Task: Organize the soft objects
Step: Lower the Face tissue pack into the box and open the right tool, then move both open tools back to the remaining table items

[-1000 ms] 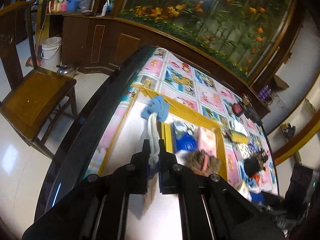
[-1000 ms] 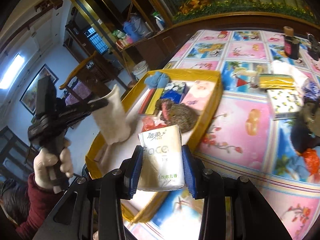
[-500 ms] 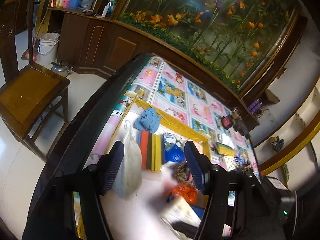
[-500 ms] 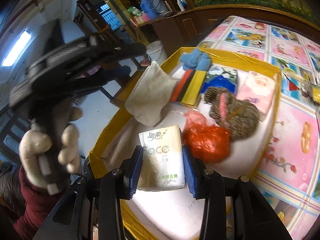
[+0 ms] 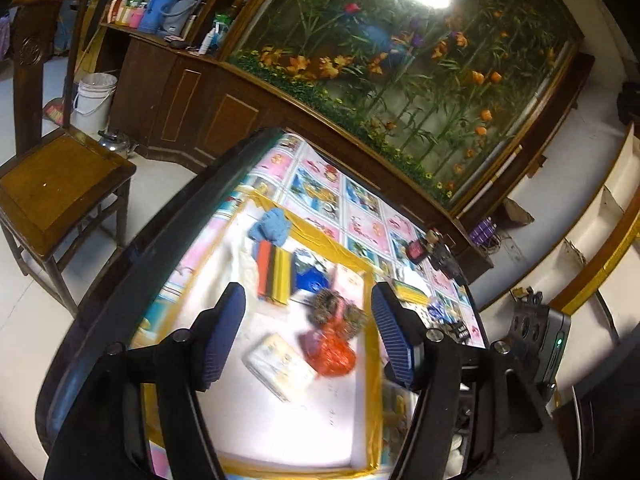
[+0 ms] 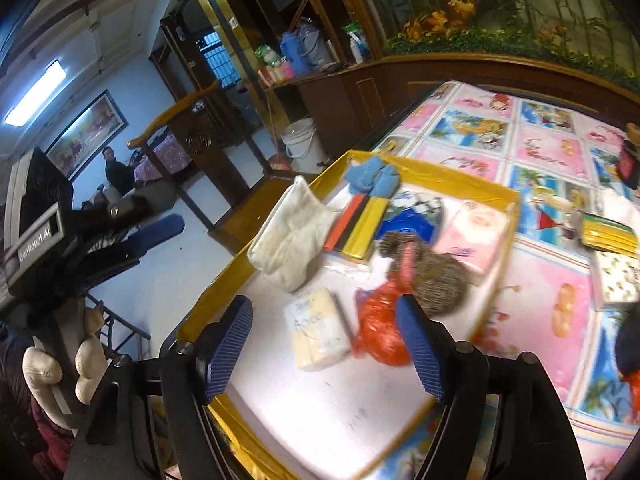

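A yellow-rimmed tray (image 6: 440, 178) (image 5: 372, 400) with a white floor holds the soft things. A white tissue pack (image 6: 318, 328) (image 5: 280, 364) lies beside a red bag (image 6: 378, 328) (image 5: 330, 354). Behind them are a brown knitted piece (image 6: 432, 276), a white cloth (image 6: 292, 236), striped sponges (image 6: 360, 228) and a blue cloth (image 6: 372, 176). My right gripper (image 6: 324, 344) hangs above the tissue pack, its jaws opening, the pads clear of the pack. My left gripper (image 5: 308, 332) (image 6: 148, 216) is pulled back over the tray's near side, its jaws opening with nothing between them.
A cartoon-print mat (image 6: 540, 148) covers the table. A yellow pack (image 6: 608, 232) and a patterned pack (image 6: 616, 280) lie right of the tray. A wooden chair (image 5: 60, 184) and a white bucket (image 5: 94, 100) stand on the floor to the left. A gloved hand (image 6: 60, 364) holds the left gripper.
The left gripper let go of the white cloth, which now lies at the tray's left side. The right gripper released the tissue pack onto the tray floor. Both grippers drew back.
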